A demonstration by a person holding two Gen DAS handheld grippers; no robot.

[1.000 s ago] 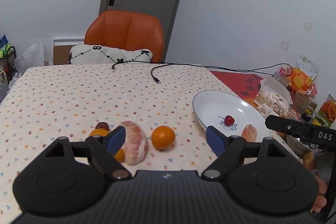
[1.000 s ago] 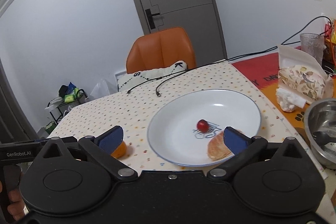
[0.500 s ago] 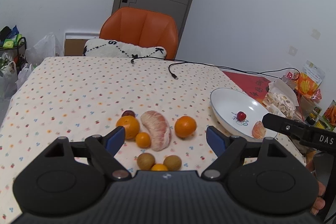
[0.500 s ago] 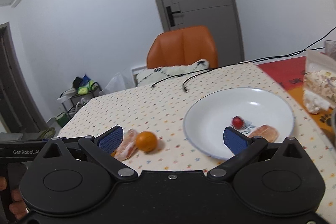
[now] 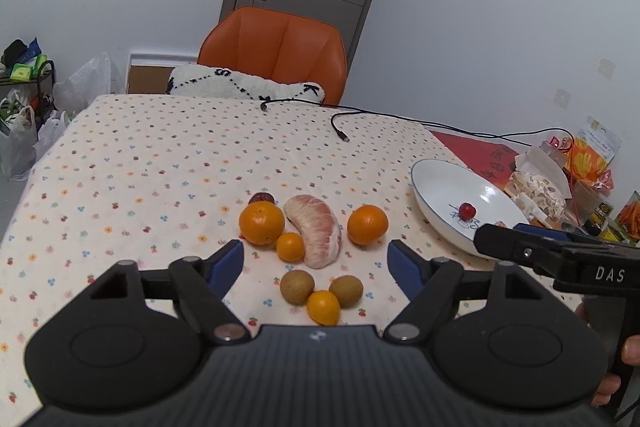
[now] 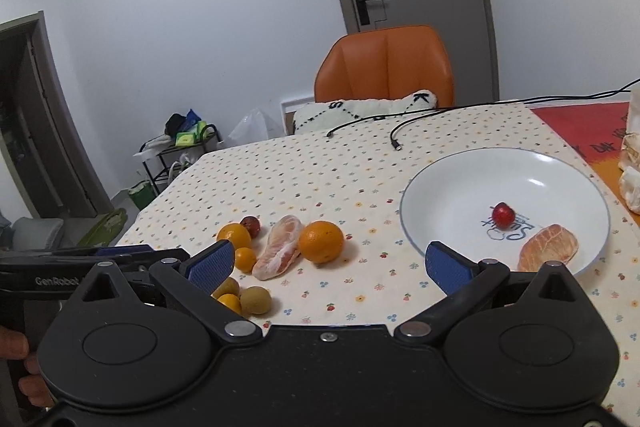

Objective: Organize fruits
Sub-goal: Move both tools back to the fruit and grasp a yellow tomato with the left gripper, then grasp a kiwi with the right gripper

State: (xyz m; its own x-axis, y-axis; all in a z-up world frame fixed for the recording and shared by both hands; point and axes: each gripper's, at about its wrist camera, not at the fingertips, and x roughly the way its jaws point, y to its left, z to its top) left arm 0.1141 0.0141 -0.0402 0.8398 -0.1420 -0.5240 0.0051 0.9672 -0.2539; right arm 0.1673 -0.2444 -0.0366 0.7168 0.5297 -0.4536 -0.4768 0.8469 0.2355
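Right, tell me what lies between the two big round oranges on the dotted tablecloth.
A peeled pink pomelo segment lies between the left big orange and the right big orange. The left wrist view shows it best.

In the left wrist view the right gripper's black body covers the near rim of the white plate, hiding the peeled segment there. A dark red fruit sits half hidden behind the larger orange. In the right wrist view a blue pad covers part of one brown fruit. The plate's printed lettering is too small to read. The bag at the right edge is cut off.
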